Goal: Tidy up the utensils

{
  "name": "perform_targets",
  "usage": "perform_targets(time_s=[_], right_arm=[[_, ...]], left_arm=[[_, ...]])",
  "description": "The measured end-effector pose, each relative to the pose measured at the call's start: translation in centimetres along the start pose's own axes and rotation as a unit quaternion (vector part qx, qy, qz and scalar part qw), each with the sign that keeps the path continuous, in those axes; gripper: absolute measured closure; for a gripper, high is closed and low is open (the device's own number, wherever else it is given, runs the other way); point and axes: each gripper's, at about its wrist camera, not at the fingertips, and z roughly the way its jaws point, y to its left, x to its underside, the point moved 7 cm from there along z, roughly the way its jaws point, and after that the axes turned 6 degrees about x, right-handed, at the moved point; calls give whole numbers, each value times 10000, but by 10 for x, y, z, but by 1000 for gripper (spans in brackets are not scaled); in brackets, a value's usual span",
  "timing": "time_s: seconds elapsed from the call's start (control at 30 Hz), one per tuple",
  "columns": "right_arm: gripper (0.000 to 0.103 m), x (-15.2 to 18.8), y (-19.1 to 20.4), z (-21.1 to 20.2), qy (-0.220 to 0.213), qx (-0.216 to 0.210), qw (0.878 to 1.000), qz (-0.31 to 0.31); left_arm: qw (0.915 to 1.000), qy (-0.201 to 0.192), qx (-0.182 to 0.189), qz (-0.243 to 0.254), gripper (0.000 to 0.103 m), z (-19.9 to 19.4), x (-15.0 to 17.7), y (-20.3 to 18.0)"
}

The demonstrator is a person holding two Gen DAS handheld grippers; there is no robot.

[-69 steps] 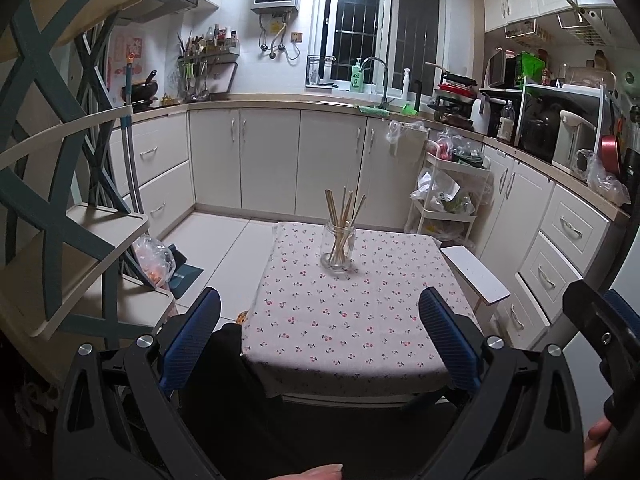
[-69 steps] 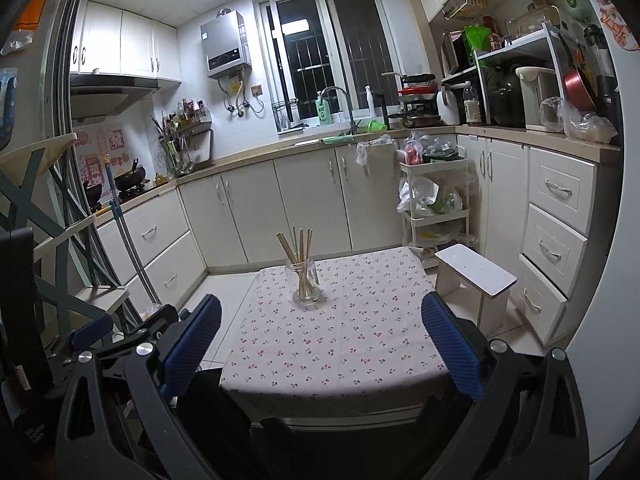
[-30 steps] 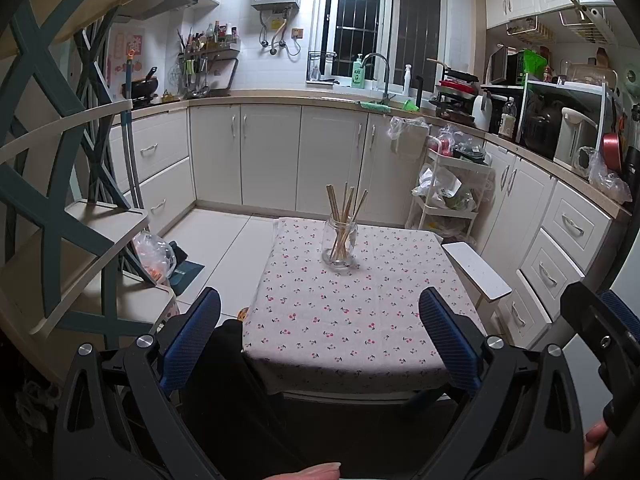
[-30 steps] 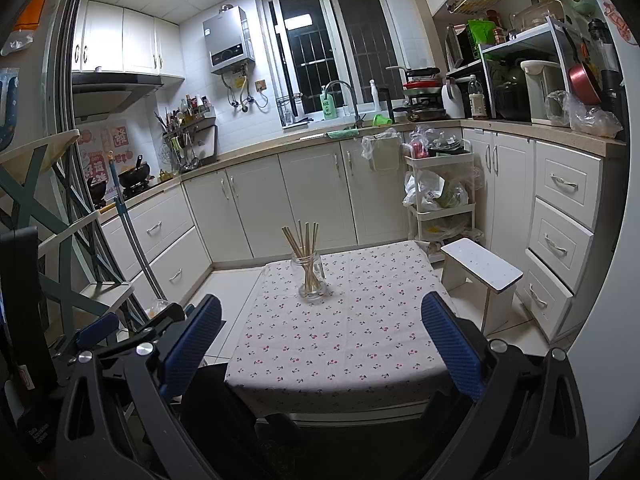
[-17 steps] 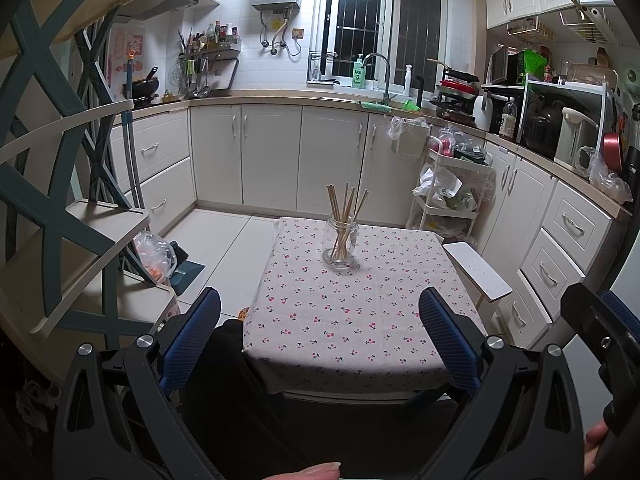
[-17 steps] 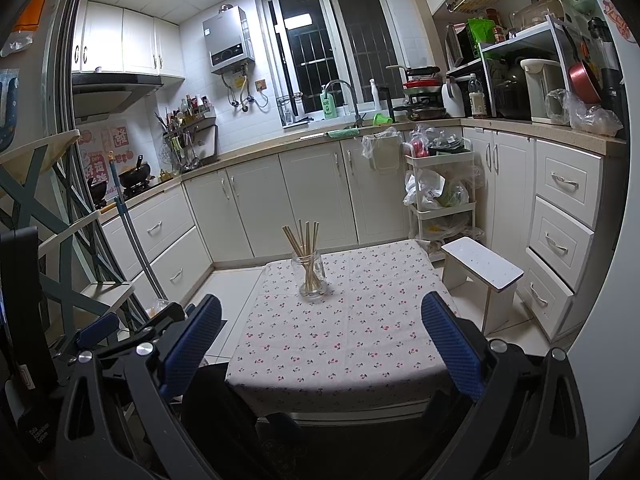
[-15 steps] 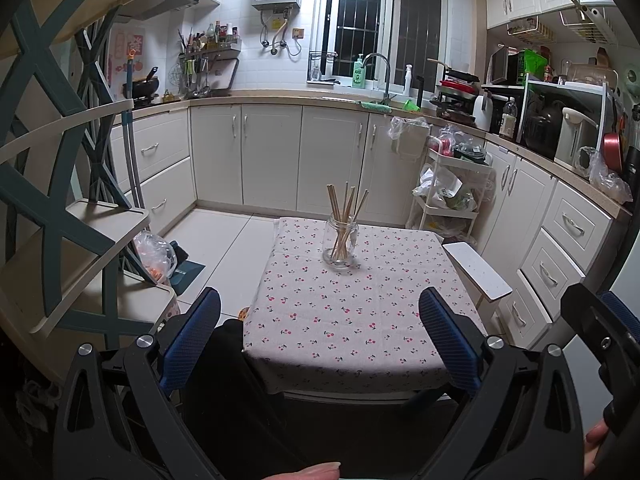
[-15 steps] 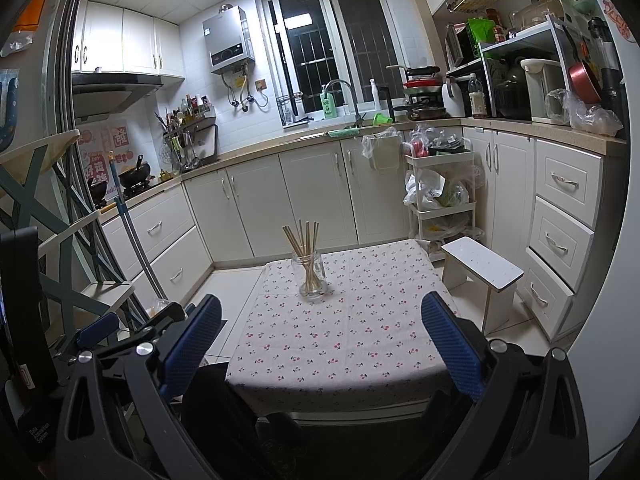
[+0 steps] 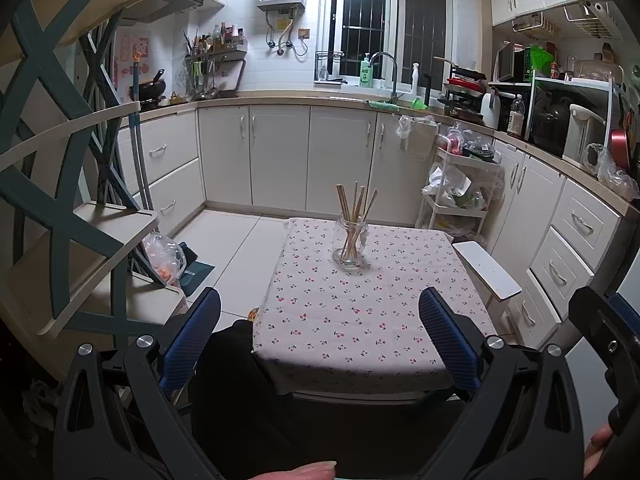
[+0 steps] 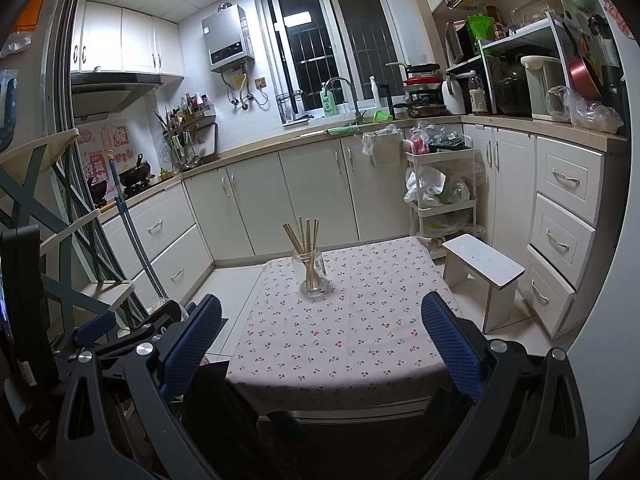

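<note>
Almost nothing had changed in the last moments. We held our left gripper and our right gripper back from the bench, just as a second before, and both were wide open with nothing in them. The glass jar stood on the bench, well past both grippers, toward the far edge. The chopsticks stood inside the jar, leaning out a little at the top, the same as earlier. No other utensils lay on the cloth around the jar. We think this meant the tidying was done, or had not begun, because every stick we could see was already in the jar.
</note>
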Motion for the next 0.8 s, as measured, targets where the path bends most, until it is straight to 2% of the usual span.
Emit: perform_targets(time_s=[0.27,0.43,0.8], right_arm=[[7,8,7,-1,29,-9,10000,19],[7,8,5,2,40,-10,10000,25],[7,9,5,2,-1,-43,10000,-5]], left_arm=[[9998,172,9,30,8,5,3,-1],[9997,75,-65,209,8,2,3,-7],[9999,147,-76,-35,8,5,2,2]])
